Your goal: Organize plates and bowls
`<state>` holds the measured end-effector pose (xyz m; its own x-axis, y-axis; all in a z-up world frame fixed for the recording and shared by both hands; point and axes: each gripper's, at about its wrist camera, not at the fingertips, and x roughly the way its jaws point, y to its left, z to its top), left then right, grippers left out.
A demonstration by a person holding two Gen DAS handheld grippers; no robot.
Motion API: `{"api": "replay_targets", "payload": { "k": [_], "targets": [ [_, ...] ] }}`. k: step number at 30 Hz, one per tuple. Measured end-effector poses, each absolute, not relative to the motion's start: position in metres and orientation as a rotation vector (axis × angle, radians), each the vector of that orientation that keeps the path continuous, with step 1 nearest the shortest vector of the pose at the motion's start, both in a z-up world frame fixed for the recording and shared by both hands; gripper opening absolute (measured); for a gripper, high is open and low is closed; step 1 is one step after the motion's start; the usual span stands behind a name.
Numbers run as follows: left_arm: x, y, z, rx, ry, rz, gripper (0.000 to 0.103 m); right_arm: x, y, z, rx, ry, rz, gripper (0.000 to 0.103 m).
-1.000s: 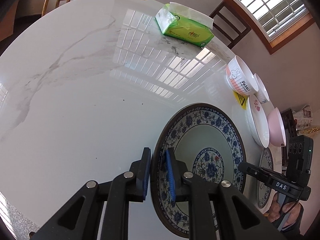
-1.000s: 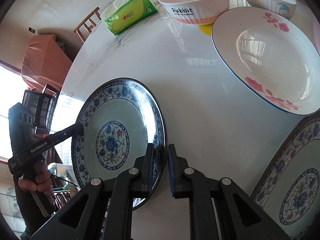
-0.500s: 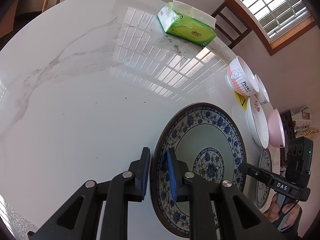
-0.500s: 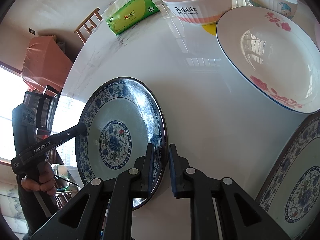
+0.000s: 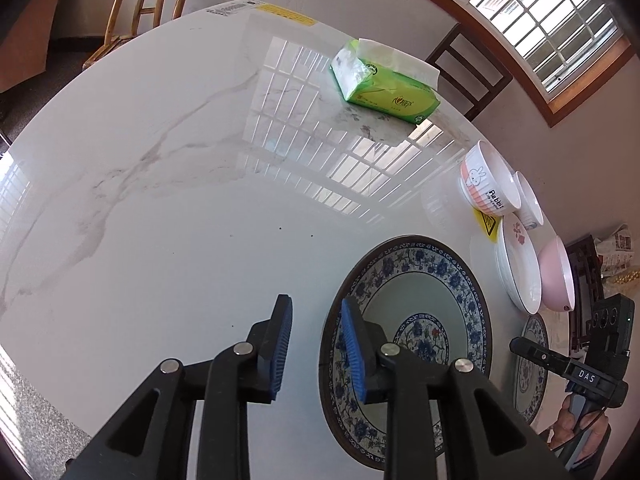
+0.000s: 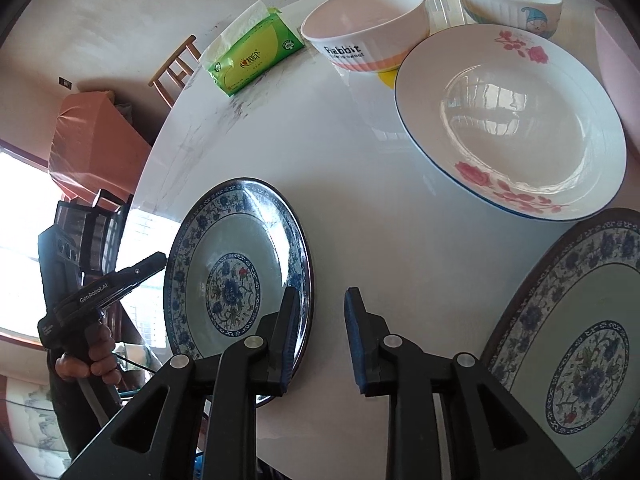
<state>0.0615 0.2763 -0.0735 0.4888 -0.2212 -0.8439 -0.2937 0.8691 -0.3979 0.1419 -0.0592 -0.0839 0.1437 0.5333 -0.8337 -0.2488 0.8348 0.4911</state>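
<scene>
Straddling blue plate (image 5: 420, 312) rim on opposite sides: left gripper (image 5: 316, 344), right gripper (image 6: 320, 340); jaws just opening, pads clear.

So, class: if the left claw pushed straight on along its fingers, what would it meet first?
Probably the blue plate's near rim: the open left claw straddles it, one finger either side. Depth is unclear; it could strike the bare table beside the rim instead.
</scene>
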Motion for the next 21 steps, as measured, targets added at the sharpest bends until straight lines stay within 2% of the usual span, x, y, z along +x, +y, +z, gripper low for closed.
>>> {"api": "replay_targets", "payload": {
  "k": [11,21],
  "targets": [
    [0.067,0.210,-0.037,-0.570,1.057,-0.162,0.029,0.124,-0.121,-0.052,0.334,1.259,0.561,0.024],
    [0.079,0.123,-0.039,-0.579,1.128,-0.341,0.029,0.108,-0.210,-0.036,0.400,1.210,0.428,0.024]
  ]
}}
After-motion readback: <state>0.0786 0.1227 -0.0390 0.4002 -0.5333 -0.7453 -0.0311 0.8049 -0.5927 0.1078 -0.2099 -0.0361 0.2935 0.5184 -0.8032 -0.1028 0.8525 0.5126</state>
